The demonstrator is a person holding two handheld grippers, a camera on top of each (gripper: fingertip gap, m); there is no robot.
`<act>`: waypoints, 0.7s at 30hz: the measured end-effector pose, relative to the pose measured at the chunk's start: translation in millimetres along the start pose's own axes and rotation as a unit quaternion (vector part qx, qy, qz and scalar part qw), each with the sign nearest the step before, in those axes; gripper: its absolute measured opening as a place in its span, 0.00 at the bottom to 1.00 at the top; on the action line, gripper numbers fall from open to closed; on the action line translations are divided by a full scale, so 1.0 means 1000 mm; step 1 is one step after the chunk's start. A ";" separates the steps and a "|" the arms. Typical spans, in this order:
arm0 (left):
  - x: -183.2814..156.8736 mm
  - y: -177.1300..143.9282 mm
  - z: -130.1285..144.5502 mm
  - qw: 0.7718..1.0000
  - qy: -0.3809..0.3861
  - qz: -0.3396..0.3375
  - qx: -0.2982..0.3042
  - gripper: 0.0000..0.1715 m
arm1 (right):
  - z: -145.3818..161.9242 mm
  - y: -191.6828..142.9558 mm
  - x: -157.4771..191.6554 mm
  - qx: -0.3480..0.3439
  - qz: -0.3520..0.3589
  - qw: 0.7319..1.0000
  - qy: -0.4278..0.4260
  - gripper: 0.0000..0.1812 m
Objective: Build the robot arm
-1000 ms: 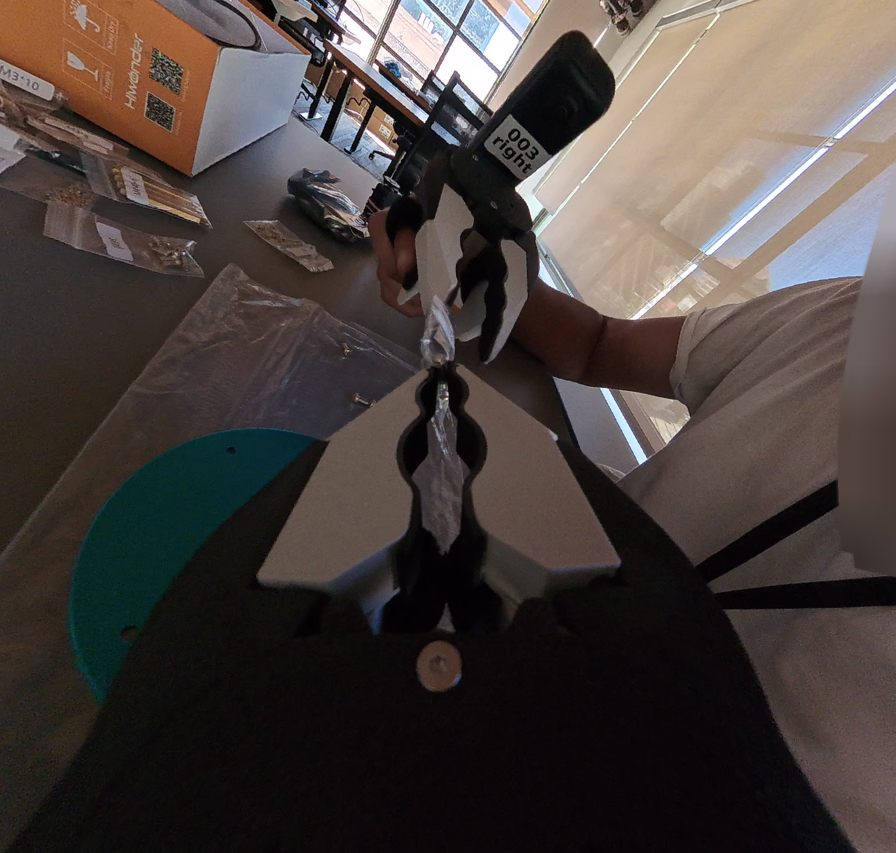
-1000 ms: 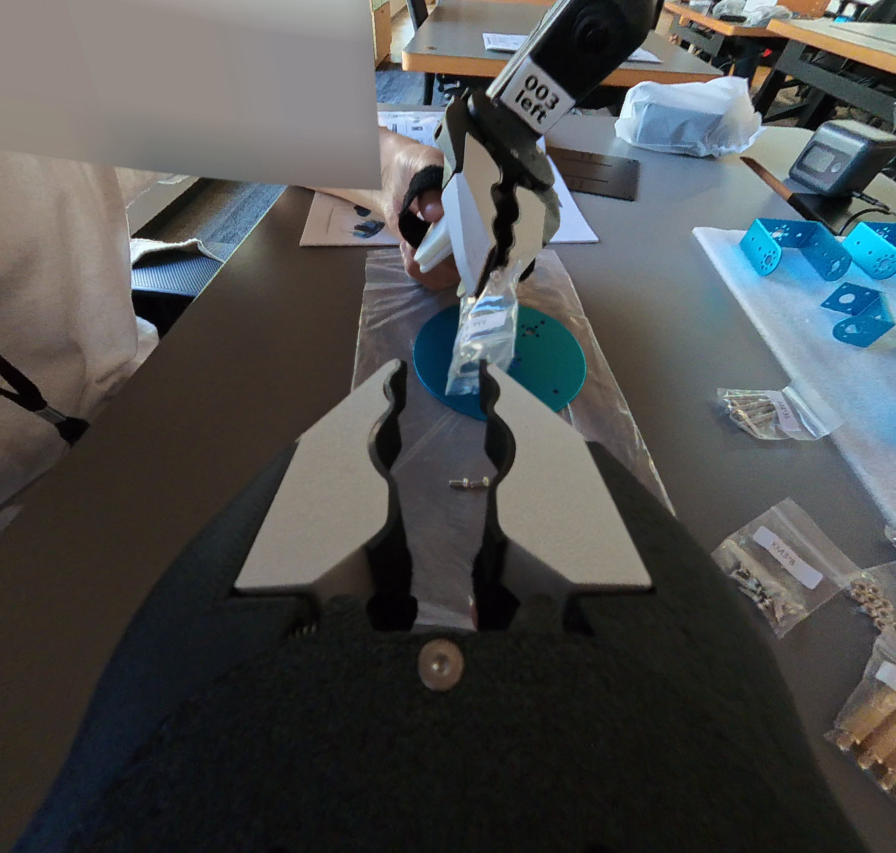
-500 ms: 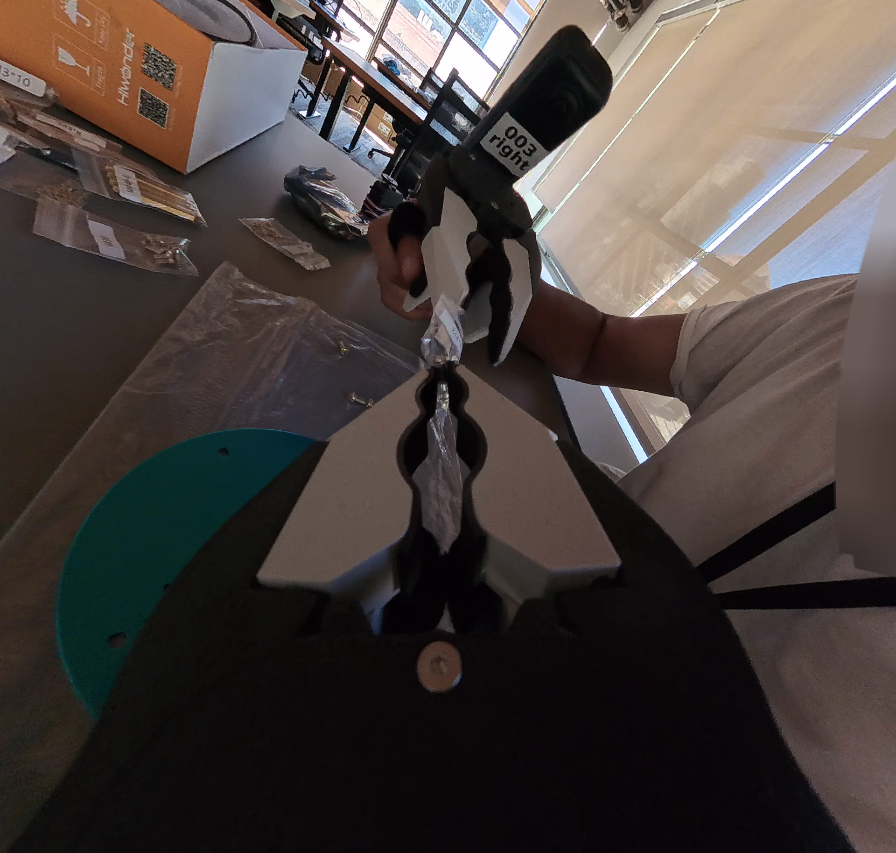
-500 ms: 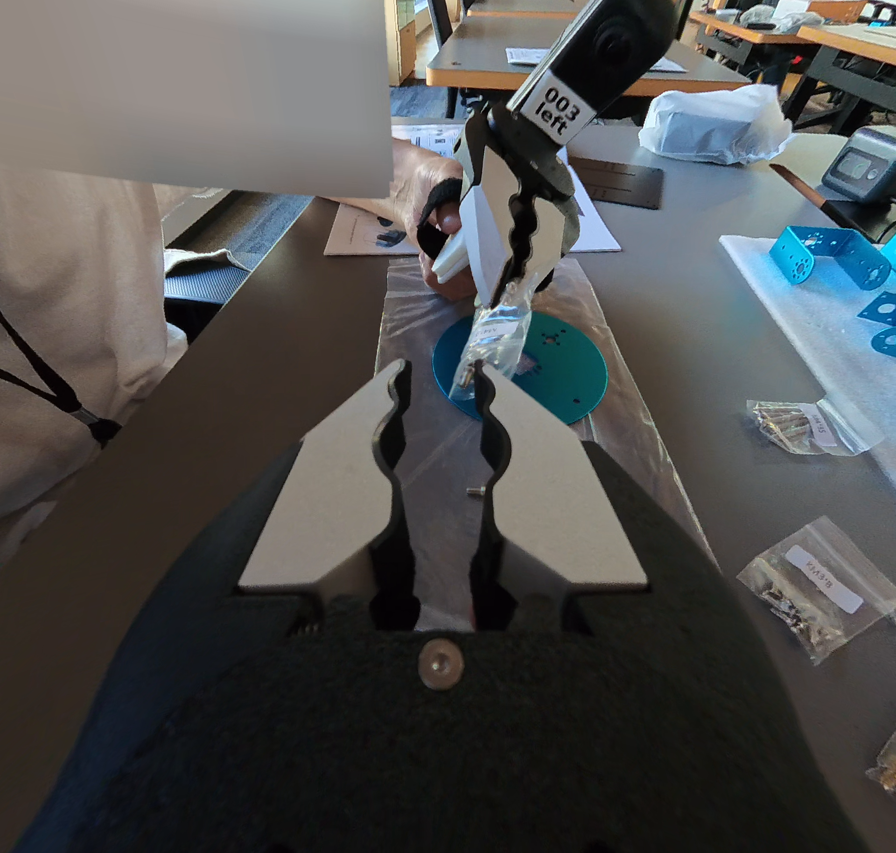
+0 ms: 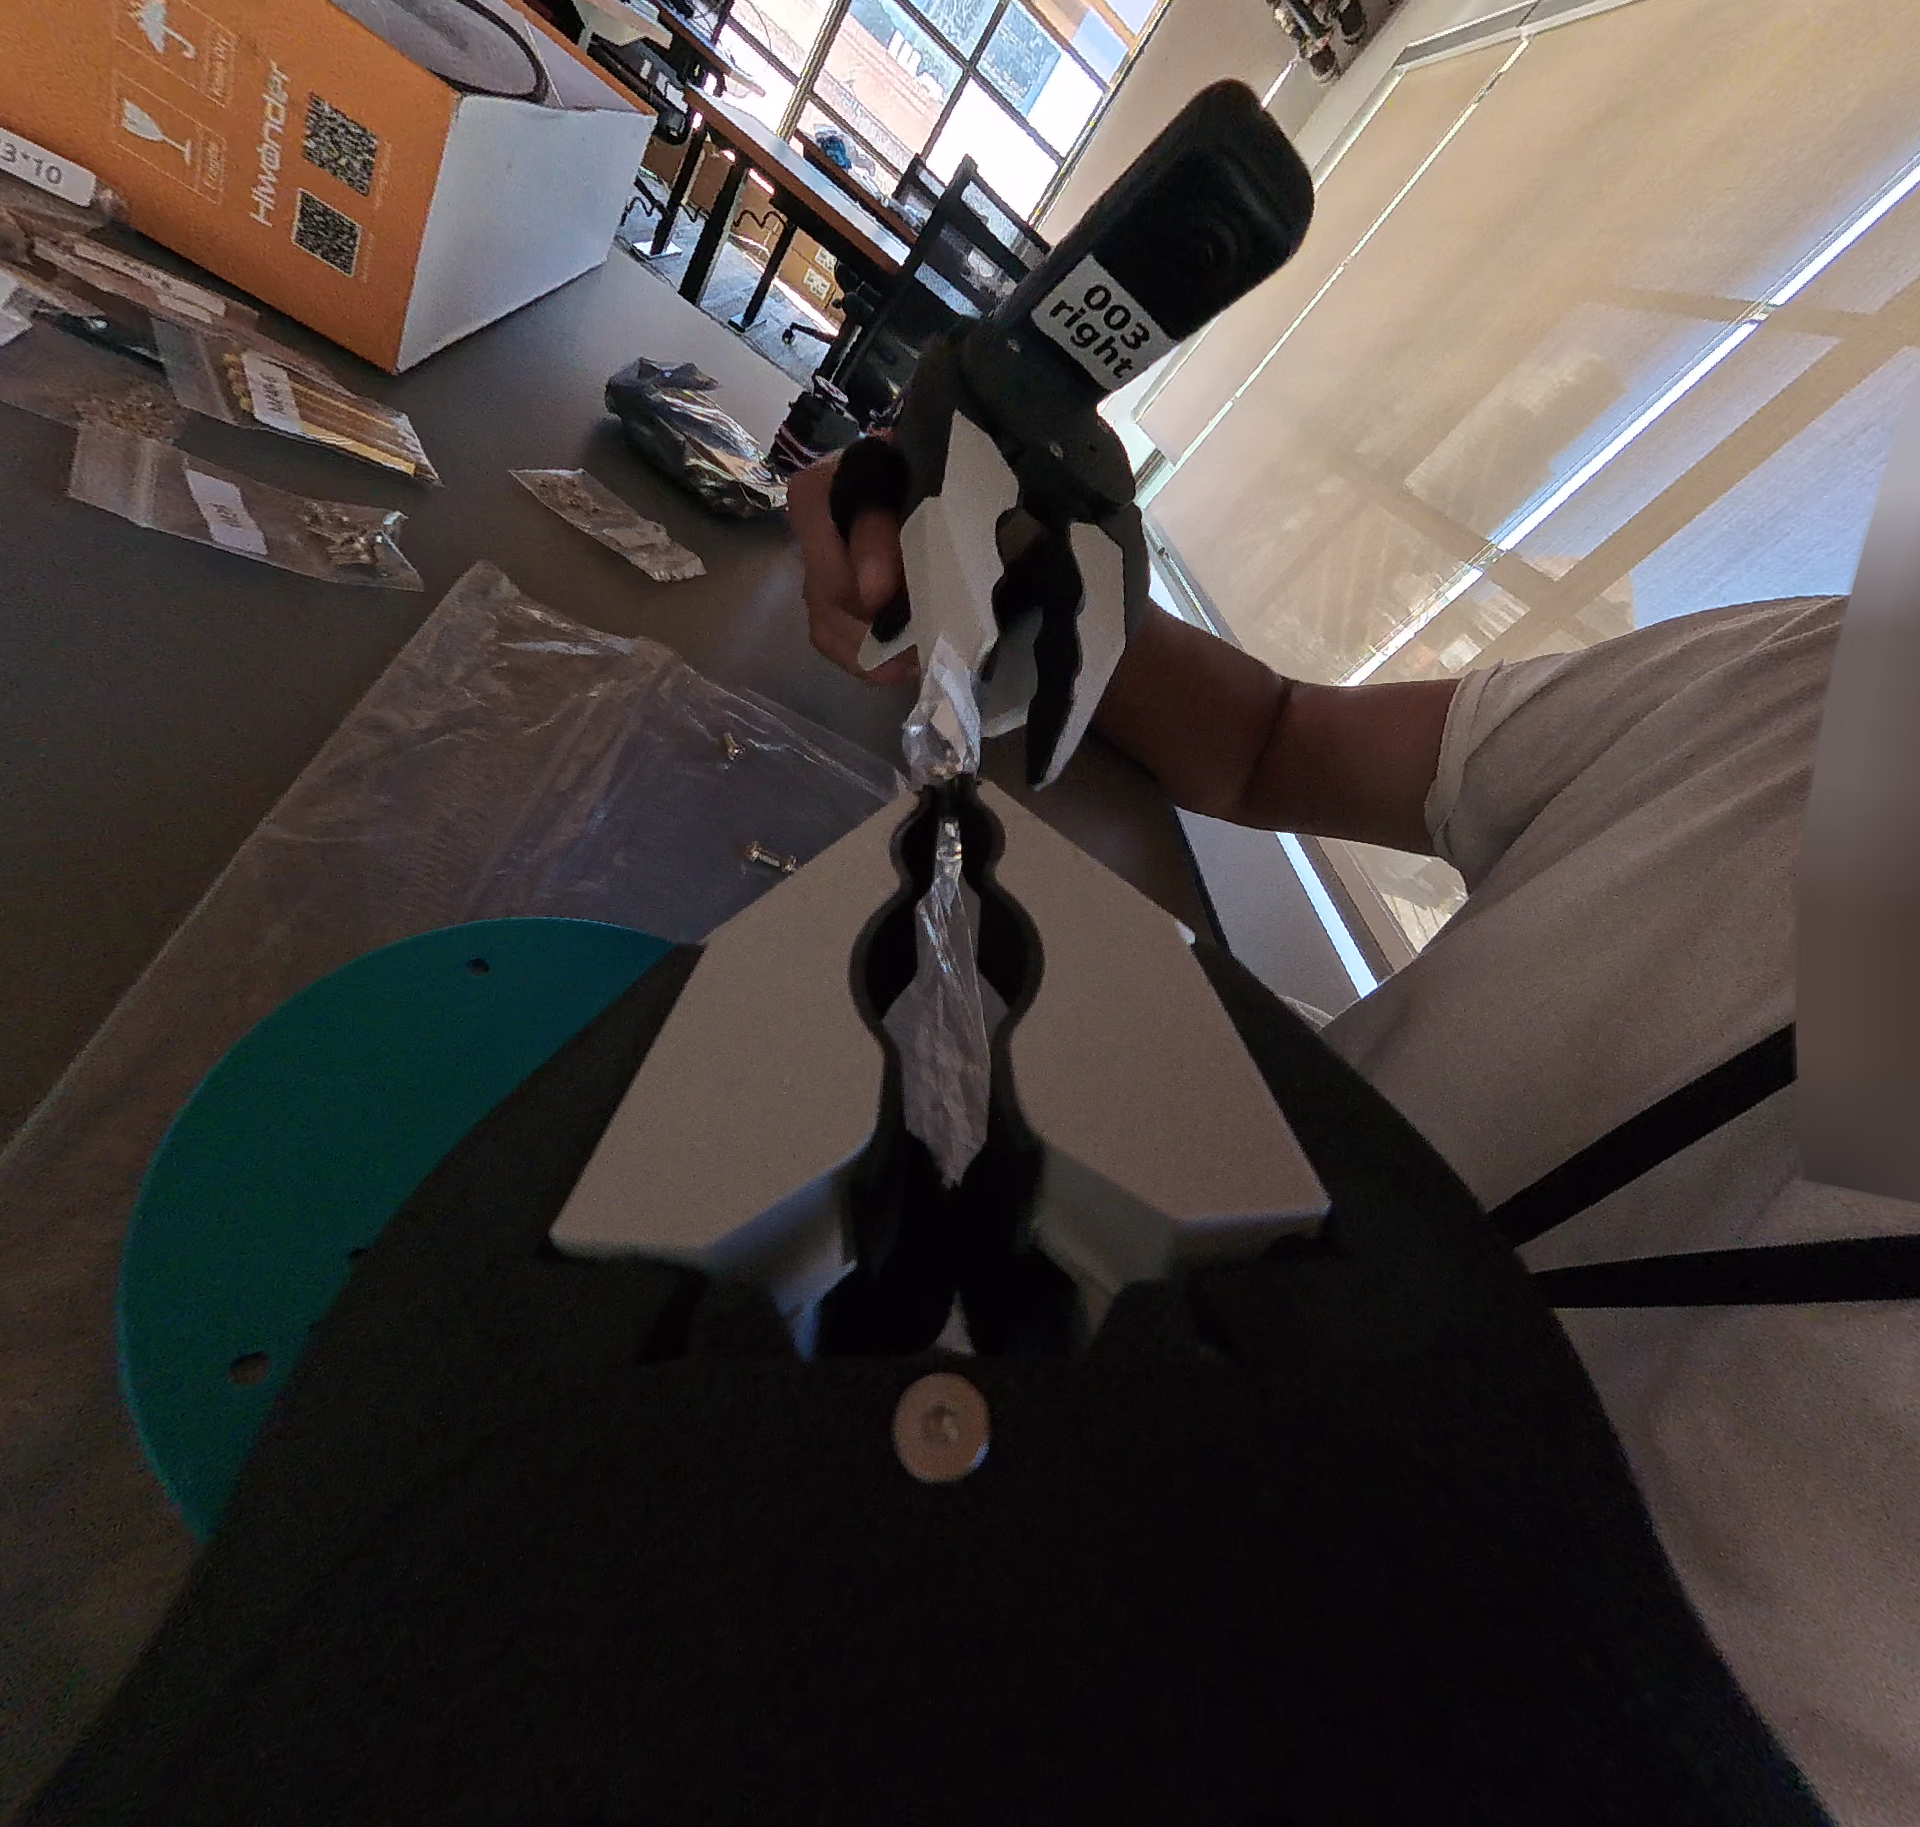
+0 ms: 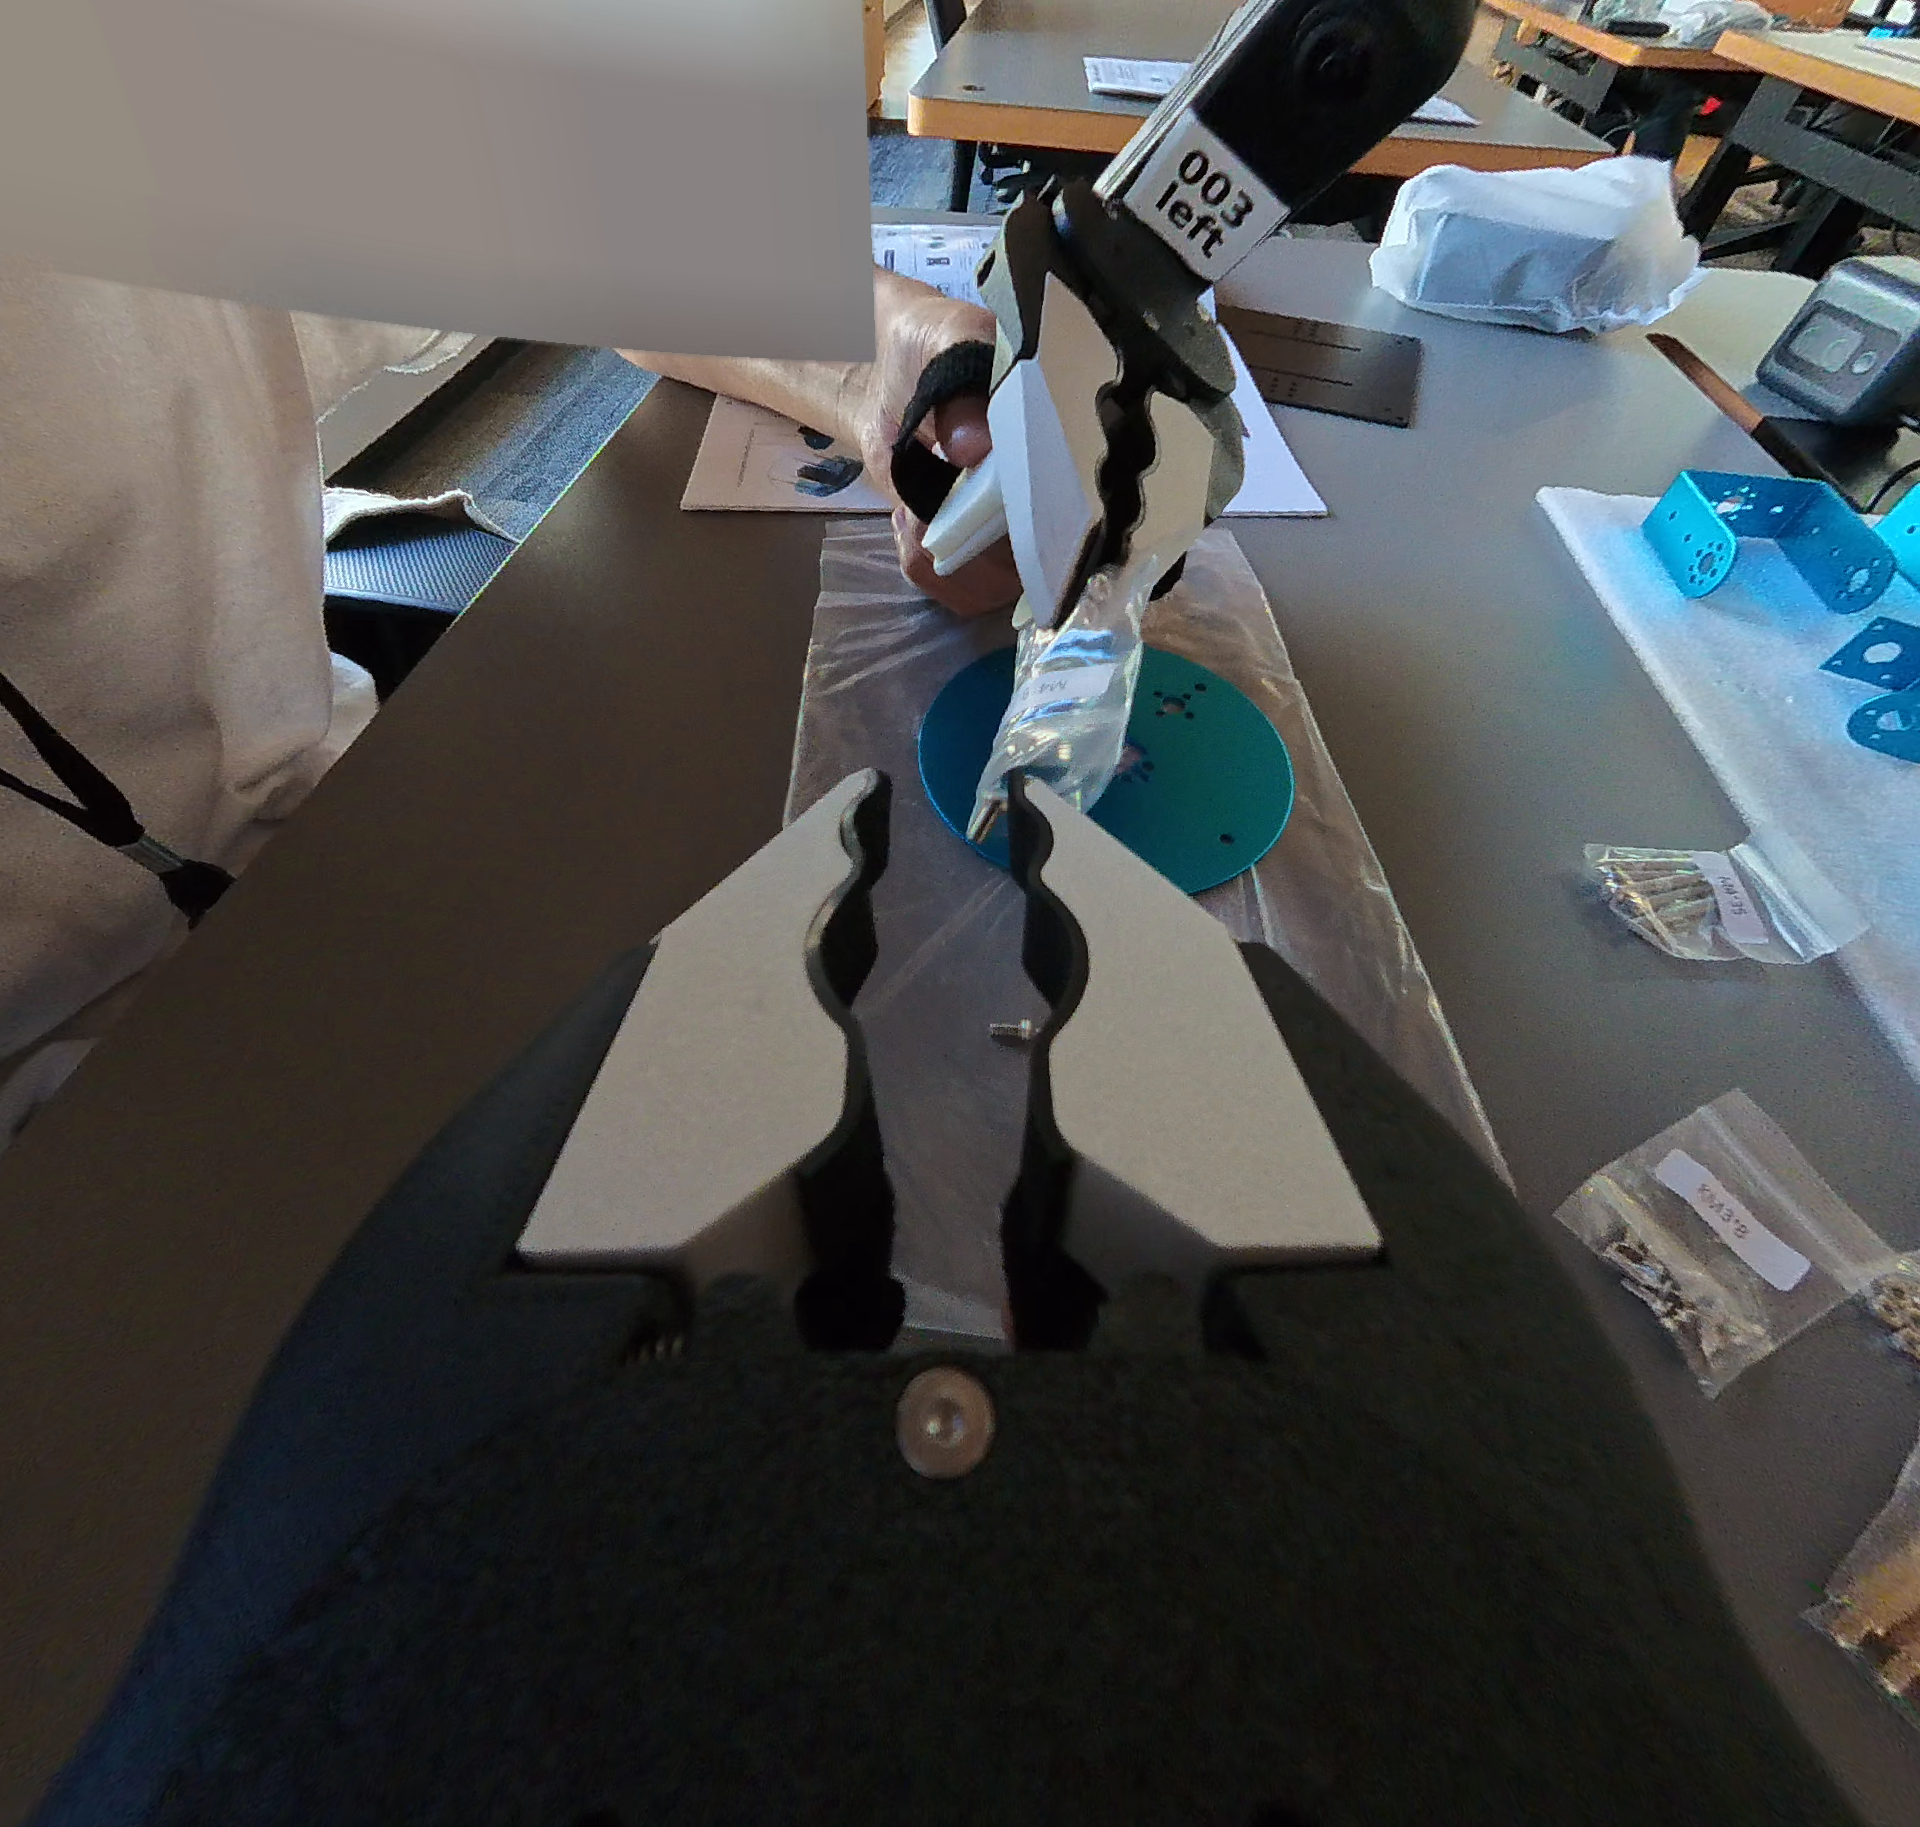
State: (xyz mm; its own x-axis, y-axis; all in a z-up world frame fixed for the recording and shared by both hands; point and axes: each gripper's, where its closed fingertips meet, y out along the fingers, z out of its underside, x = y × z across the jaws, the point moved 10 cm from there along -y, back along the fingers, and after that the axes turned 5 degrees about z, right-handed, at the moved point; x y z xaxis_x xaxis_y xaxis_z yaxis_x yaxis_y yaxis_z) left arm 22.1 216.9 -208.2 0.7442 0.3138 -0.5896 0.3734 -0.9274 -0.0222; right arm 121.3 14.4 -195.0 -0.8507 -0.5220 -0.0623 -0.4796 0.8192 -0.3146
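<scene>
My left gripper (image 5: 940, 790) is shut on a small clear bag of screws (image 5: 940, 1029), held above the table. In the right wrist view the left gripper (image 6: 1091, 582) holds the bag (image 6: 1070, 728) tilted over a teal round plate (image 6: 1195, 801), and a screw (image 6: 982, 821) pokes out of the bag's lower end. My right gripper (image 6: 951, 801) is open and empty, with its right fingertip (image 6: 1029, 811) right at that lower end. The teal plate (image 5: 364, 1102) lies on a clear plastic sheet (image 5: 540, 738). A loose screw (image 6: 1013, 1031) lies on the sheet (image 6: 1039, 956) between my right fingers.
An orange cardboard box (image 5: 260, 136) and several labelled hardware bags (image 5: 239, 520) lie at the far left. Two loose screws (image 5: 767, 855) lie on the sheet. Blue brackets (image 6: 1766, 541) on white foam, screw bags (image 6: 1704, 904), a black plate (image 6: 1330, 375) and a person's torso are nearby. The tips of one gripper are about 5 cm away from the tips of the other.
The right gripper has moved closer to the bag's lower end. The left gripper has tilted the bag, and a screw now pokes out of it.
</scene>
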 end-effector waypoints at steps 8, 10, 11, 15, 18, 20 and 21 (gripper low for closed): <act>0.000 0.000 0.000 1.000 0.000 -0.003 0.001 0.02 | 0.004 0.005 0.001 0.012 -0.002 1.000 -0.001 0.14; 0.000 -0.001 -0.001 1.000 0.002 -0.004 0.001 0.02 | 0.003 0.004 0.001 0.011 -0.002 1.000 -0.001 0.13; 0.000 -0.001 -0.001 1.000 0.002 -0.004 -0.001 0.02 | 0.003 0.003 0.000 0.009 0.003 1.000 -0.002 0.13; 0.002 -0.002 -0.001 1.000 -0.001 -0.008 -0.005 0.02 | -0.001 -0.001 -0.004 -0.012 0.023 1.000 0.006 0.12; 0.003 -0.002 -0.002 1.000 -0.005 -0.011 -0.011 0.02 | -0.001 0.000 -0.008 -0.017 0.034 0.999 0.024 0.08; 0.003 -0.003 -0.002 1.000 -0.006 -0.013 -0.014 0.02 | 0.000 0.002 -0.011 -0.019 0.046 0.998 0.039 0.05; 0.003 -0.003 -0.002 1.000 -0.006 -0.013 -0.013 0.02 | 0.000 0.002 -0.012 -0.018 0.046 0.998 0.047 0.03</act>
State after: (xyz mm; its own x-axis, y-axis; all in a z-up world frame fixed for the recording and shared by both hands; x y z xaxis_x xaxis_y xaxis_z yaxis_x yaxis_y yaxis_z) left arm 24.2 220.6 -208.5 0.7271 0.3350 -0.5992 0.4072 -0.9132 -0.0164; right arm 130.2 22.6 -194.7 -0.9074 -0.4202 -0.0005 -0.4035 0.8717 -0.2781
